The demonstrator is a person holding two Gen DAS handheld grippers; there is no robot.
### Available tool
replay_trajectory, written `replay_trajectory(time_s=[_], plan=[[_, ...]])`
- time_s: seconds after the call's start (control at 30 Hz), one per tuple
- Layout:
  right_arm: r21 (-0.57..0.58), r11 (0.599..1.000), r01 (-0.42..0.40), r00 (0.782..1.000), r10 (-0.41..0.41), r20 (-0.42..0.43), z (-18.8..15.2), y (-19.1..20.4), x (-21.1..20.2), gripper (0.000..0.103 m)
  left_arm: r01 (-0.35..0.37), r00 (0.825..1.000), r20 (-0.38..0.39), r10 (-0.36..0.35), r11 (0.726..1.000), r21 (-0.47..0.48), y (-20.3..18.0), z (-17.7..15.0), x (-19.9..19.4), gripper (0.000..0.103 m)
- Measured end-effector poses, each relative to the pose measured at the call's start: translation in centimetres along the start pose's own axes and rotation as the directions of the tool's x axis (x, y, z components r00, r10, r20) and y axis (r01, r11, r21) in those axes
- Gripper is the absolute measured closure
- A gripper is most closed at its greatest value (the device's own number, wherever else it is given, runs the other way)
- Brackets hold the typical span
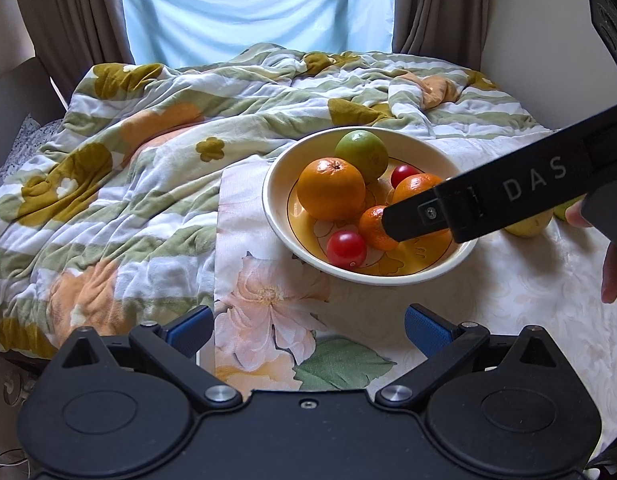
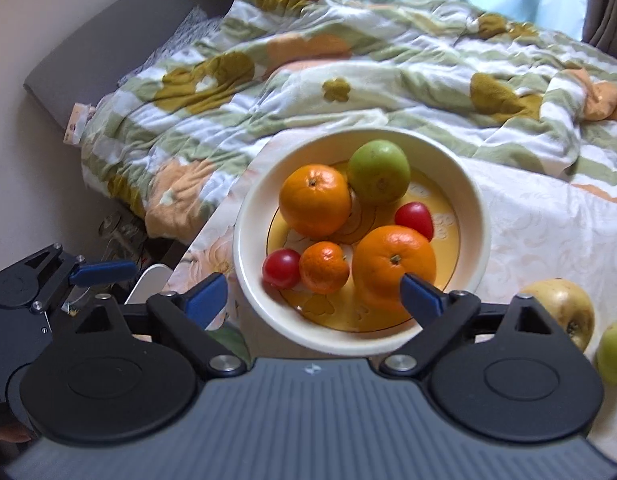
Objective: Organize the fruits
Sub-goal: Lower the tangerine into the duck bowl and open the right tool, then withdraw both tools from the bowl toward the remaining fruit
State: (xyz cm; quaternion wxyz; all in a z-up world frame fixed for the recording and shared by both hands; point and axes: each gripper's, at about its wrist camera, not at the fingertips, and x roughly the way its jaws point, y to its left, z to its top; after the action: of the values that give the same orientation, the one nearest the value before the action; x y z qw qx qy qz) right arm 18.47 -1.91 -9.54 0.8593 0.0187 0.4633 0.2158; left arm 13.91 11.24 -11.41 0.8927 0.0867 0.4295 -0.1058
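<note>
A cream bowl (image 1: 276, 216) (image 2: 480, 216) with a yellow inside stands on a floral cloth. It holds two oranges (image 2: 314, 200) (image 2: 388, 260), a small mandarin (image 2: 323, 267), a green apple (image 2: 378, 171) and two red tomatoes (image 2: 281, 268) (image 2: 414, 219). My right gripper (image 2: 314, 294) is open and empty, hovering above the bowl's near side; its body shows in the left wrist view (image 1: 488, 196). My left gripper (image 1: 308, 330) is open and empty, in front of the bowl. A yellow apple (image 2: 564, 312) and a green fruit (image 2: 614, 350) lie on the cloth right of the bowl.
A rumpled floral quilt (image 1: 120, 168) covers the bed behind and left of the bowl. A window with brown curtains (image 1: 68, 12) is at the back. The cloth's left edge (image 1: 218, 240) drops off beside the bowl.
</note>
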Motion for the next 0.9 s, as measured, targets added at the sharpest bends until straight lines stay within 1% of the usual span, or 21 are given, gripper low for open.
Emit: replay_trajectory(time_s=[0.3,0.47,0.57,0.67,0.73,0.8,0.9], plan=[[0.010,0.997,0.080,0.995,-0.080,0.055,-0.8,-0.4,-2.5,0.000,0.002,1.000,0.022,-0.003,1.000,0.027,-0.5,0.5,-1.5,0.000],[0.036,0.993,0.112,0.990,-0.115,0.081,-1.3,-1.2,-4.4,0.000,0.010,0.999,0.050,-0.012,0.999,0.047,-1.0,1.1,-2.7,0.000],[0.041,0.988,0.149,0.983,-0.152,0.105,-1.7,-1.7,-6.1,0.000,0.023,0.997,0.073,-0.028,0.997,0.067,-1.7,1.5,-3.5,0.000],[0.052,0.980,0.190,0.977,-0.194,0.087,-1.9,-2.3,-7.7,0.000,0.037,0.995,0.091,-0.045,0.995,0.092,-2.4,2.0,-4.1,0.000],[0.077,0.973,0.218,0.970,-0.224,0.093,-2.2,-2.9,-9.1,0.000,0.054,0.993,0.101,-0.064,0.993,0.102,-2.9,2.2,-4.4,0.000],[0.110,0.967,0.228,0.963,-0.241,0.121,-2.7,-3.5,-10.6,0.000,0.074,0.990,0.110,-0.087,0.991,0.114,-3.4,2.7,-4.6,0.000],[0.176,0.944,0.280,0.941,-0.306,0.143,-3.5,-4.5,-12.9,0.000,0.101,0.986,0.120,-0.118,0.985,0.138,-4.4,3.5,-4.7,0.000]])
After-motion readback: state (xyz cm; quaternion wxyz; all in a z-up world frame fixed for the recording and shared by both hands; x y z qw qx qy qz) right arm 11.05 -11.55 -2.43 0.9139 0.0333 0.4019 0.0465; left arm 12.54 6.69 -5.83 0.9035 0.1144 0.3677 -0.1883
